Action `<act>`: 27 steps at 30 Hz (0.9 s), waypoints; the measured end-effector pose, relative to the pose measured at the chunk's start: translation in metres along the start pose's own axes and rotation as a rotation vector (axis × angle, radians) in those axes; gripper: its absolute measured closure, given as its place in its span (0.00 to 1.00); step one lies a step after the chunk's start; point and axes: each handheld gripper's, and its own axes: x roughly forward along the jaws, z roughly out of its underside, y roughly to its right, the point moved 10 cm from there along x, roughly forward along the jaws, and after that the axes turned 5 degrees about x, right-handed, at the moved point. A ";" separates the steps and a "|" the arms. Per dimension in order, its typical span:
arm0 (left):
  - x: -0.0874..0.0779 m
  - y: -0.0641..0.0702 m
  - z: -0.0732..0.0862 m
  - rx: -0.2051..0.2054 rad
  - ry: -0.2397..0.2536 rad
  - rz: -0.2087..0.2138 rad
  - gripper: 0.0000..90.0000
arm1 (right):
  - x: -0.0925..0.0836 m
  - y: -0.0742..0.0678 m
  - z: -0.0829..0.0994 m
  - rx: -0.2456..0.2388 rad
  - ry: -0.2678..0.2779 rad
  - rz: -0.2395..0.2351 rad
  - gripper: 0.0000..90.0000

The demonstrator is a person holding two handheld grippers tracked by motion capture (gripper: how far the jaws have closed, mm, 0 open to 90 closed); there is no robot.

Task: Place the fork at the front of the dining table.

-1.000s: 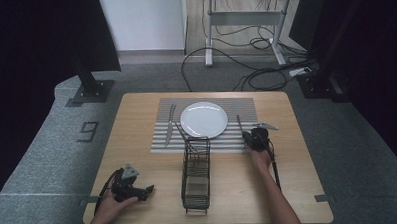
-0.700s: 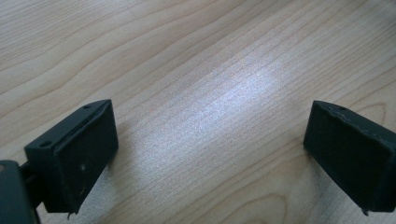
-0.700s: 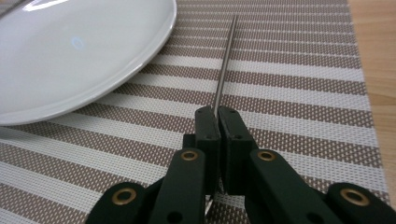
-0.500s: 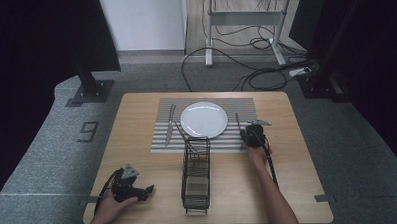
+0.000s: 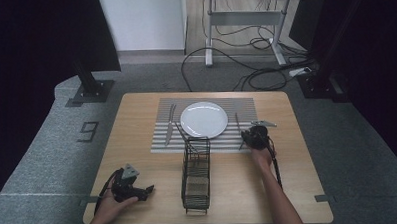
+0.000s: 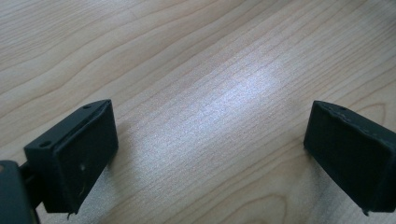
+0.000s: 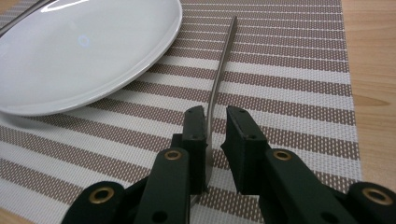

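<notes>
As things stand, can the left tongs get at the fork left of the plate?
Probably yes: the left tongs stand open and empty on the near table edge, bare wood lies between them and the fork, and the wire rack stands off to the side.

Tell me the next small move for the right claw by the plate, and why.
Probably lift the right claw straight up and away. Its jaws have just been opening, a gap shows between the right pad and the utensil, and that utensil already lies flat on the striped placemat beside the white plate. It looks placed, so backing off without nudging it seems the safe step.
</notes>
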 end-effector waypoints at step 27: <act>0.000 0.000 0.000 0.004 -0.001 0.002 0.03 | -0.059 0.001 0.025 -0.048 0.015 -0.097 0.64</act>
